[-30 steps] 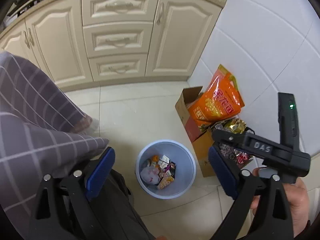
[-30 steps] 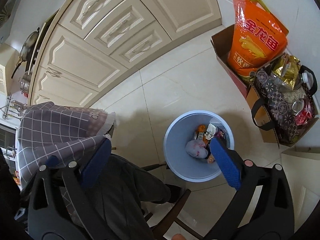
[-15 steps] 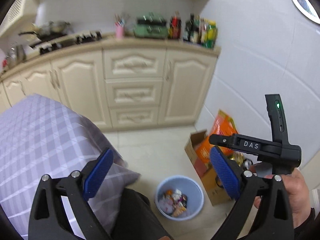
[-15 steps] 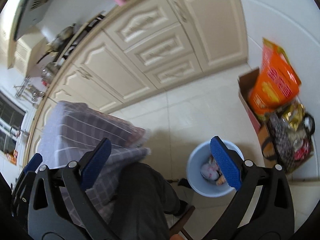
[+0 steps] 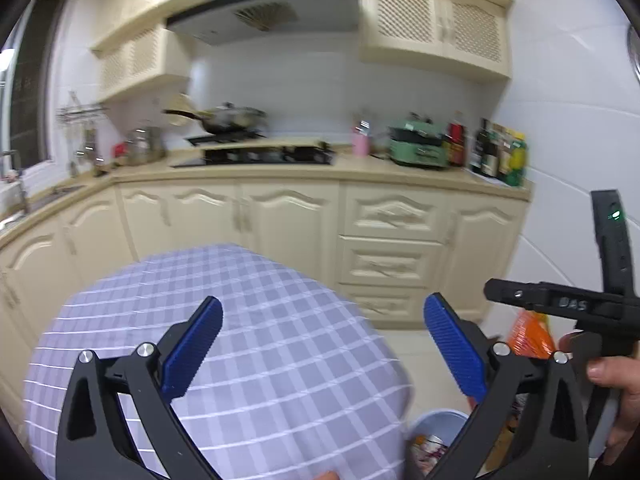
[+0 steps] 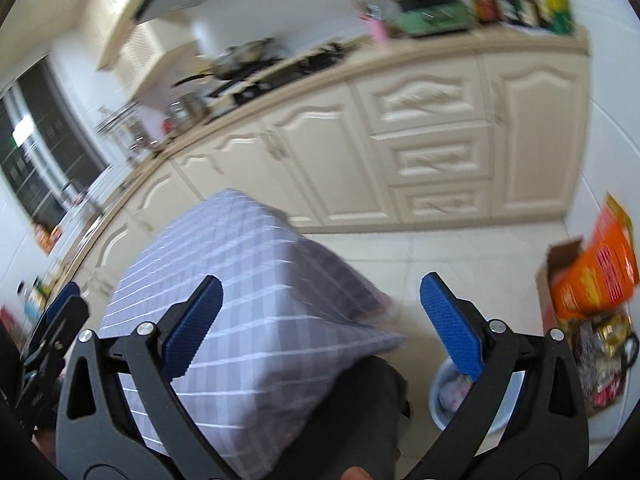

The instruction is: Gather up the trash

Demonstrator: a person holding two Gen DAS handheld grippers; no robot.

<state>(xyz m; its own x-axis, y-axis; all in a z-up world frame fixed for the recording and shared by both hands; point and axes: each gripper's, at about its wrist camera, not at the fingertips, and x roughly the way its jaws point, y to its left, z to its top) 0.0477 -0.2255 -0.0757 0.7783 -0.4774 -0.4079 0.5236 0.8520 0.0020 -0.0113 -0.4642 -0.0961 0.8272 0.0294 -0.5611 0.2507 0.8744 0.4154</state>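
Blue-padded, our left gripper (image 5: 320, 350) and right gripper (image 6: 318, 330) both gape empty above the checked tablecloth (image 5: 256, 320); the trash bin (image 6: 440, 400) sits below.

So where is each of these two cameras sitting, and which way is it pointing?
Left wrist: sits on the left gripper, jaws open, facing level across the checked tablecloth to the kitchen cabinets and stove; the right gripper and the hand holding it show at right.
Right wrist: sits on the right gripper, jaws open, tilted, looking down over the tablecloth to the floor; the person's dark trouser leg shows.
Shared: tablecloth, cabinets, blue bin, orange bag.
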